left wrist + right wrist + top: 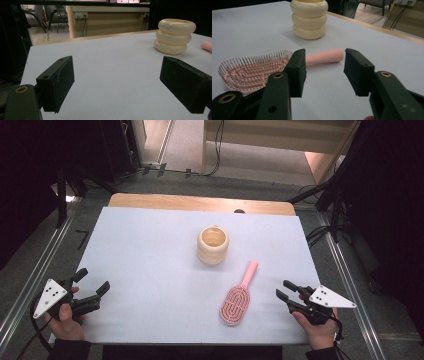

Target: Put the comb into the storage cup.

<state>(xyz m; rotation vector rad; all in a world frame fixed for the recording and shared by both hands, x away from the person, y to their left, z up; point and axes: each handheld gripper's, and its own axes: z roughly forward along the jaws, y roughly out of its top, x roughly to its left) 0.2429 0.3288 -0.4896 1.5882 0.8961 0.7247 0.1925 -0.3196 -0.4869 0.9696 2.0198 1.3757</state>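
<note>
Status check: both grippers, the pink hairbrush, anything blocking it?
Left gripper open, empty. Right gripper open, empty, beside the pink hairbrush. Brush flat on the table, bristles up. Cream cup stands beyond; nothing in the way.

Left gripper [91, 282] fingers spread wide; right gripper [282, 290] fingers partly apart, both empty.

In your left gripper view, the pink brush handle [207, 46] was cut off at the right edge; in your right gripper view, the cream cup [309, 18] lost its rim.
</note>
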